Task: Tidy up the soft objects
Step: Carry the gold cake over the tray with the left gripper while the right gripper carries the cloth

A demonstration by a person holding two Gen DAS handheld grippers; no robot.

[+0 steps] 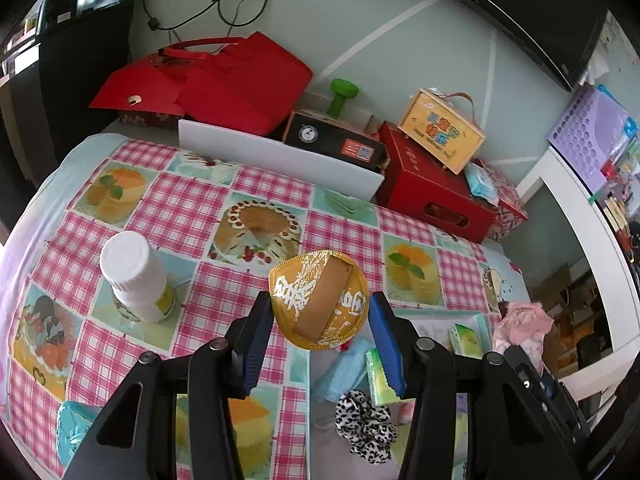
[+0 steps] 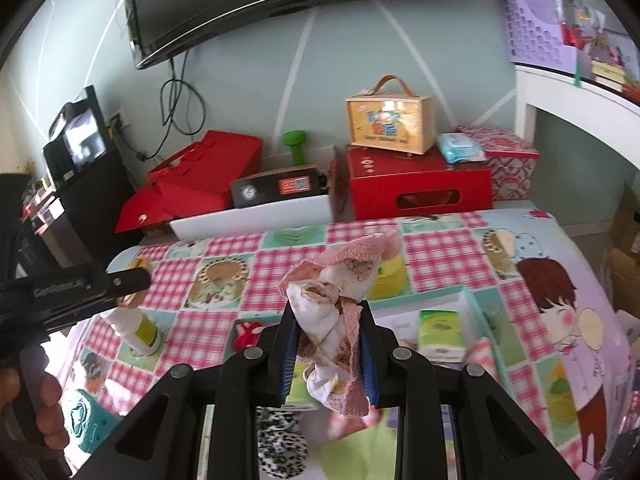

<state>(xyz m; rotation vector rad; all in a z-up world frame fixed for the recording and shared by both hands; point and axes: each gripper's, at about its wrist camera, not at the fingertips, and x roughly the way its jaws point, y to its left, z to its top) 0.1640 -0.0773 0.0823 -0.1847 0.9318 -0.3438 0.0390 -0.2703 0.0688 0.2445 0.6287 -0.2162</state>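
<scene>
**Both grippers loaded above the checked tablecloth**

My left gripper [image 1: 320, 316] stands at a middling width, its blue pads [image 1: 256, 344] set against either edge of a round gold packet [image 1: 319, 300] with white lettering and a tan band across it; the packet is held off the cloth. Below it, toward the near edge of the table, lie a leopard-print scrunchie [image 1: 366, 424], a blue face mask [image 1: 346, 368] and a green tissue pack [image 1: 378, 376], close together. A white bottle [image 1: 134, 276] stands upright on the checked tablecloth [image 1: 188, 216] toward the left edge, well apart from the packet.

My right gripper [image 2: 328, 356] is narrow, clamped on a crumpled pink and white cloth [image 2: 340, 292] that bunches up above the pads and hangs down below them. Just beyond it, toward the right edge, a white tray [image 2: 468, 296] holds a second green tissue pack [image 2: 440, 332]. The scrunchie sits beneath the gripper at the near edge. At the left of this view a hand [image 2: 44, 412] grips the handle of the left gripper, above the bottle.

Along the far edge stand a long white tray [image 2: 252, 216], red boxes [image 2: 416, 188] and a yellow case with a handle [image 2: 390, 120].
</scene>
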